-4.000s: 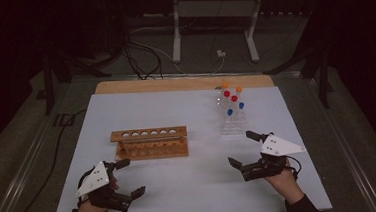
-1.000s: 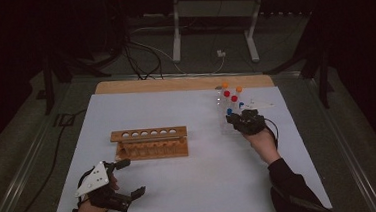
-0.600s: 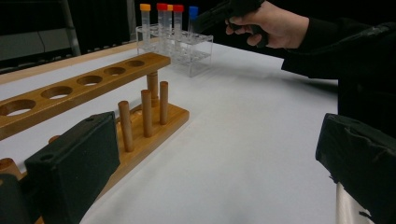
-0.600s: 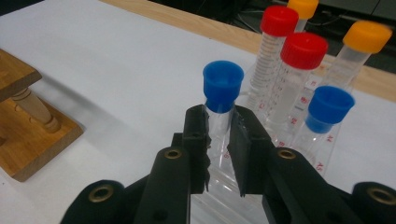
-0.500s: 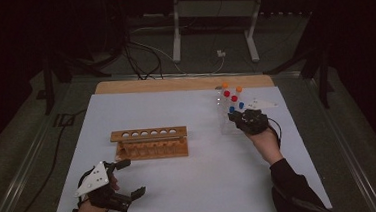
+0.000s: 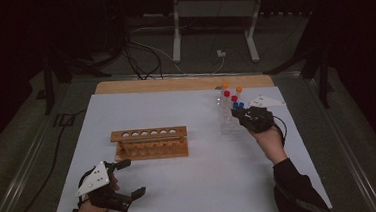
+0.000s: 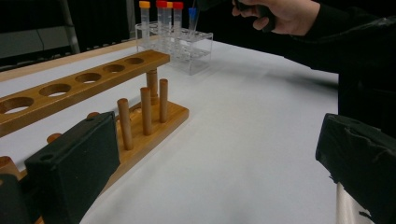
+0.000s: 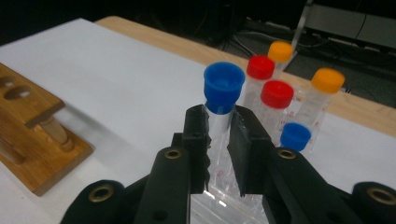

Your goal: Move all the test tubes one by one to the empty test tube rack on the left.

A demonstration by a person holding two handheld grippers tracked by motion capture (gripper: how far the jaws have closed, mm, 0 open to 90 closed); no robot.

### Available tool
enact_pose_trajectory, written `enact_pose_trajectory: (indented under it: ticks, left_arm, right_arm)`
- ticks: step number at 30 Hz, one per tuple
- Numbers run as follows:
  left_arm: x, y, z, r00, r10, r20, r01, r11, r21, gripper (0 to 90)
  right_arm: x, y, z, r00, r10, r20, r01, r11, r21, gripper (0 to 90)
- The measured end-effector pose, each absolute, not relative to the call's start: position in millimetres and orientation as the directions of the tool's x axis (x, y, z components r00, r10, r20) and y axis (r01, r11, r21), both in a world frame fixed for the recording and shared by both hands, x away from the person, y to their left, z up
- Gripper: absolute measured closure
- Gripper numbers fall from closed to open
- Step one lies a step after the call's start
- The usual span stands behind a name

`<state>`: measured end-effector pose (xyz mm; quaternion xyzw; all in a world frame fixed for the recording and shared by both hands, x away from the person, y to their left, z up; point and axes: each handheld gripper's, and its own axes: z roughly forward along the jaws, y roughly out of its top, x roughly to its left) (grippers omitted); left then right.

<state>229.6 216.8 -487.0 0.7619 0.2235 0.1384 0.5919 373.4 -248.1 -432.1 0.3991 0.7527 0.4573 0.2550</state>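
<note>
Right claw point(image 8: 218, 140) clamps blue-capped tube point(image 8: 223, 93), lifted since | left claw point(image 6: 126, 179) wide, unmoved

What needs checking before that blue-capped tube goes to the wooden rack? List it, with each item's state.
1. Right gripper clamped on the blue-capped tube below its cap: ok.
2. Tube bottom free of the clear rack: cannot tell.
3. Neighbouring red-capped tubes upright, not touched: ok.
4. Wooden rack holes free: ok.
5. White table between the racks free of obstacles: ok.
6. Left gripper open, apart from the wooden rack: ok.
</note>
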Motion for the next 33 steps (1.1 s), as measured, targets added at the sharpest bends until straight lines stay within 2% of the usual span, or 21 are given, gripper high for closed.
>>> enact_pose_trajectory:
  ticks: [13,18,22,24,33]
  left_arm:
    - [230,213,-486,0.866,0.497,-0.052,0.184,-0.220,0.958,0.5]
    - [232,210,-486,0.871,0.489,-0.050,0.183,-0.228,0.956,0.5]
    - [237,207,-481,0.878,0.473,-0.070,0.198,-0.226,0.954,0.5]
    - [242,203,-474,0.887,0.449,-0.112,0.234,-0.226,0.946,0.6]
    - [258,185,-454,0.885,0.444,-0.139,0.263,-0.232,0.936,0.5]
  right_arm:
    - [358,-241,-414,-0.588,0.808,-0.024,0.315,0.256,0.914,77.1]
    - [351,-226,-419,-0.628,0.777,-0.030,0.314,0.289,0.904,77.1]
    - [346,-219,-423,-0.651,0.759,-0.021,0.323,0.302,0.897,77.1]
    - [340,-213,-429,-0.673,0.740,-0.021,0.327,0.323,0.888,77.1]
    - [324,-209,-437,-0.702,0.712,-0.006,0.341,0.344,0.875,77.1]
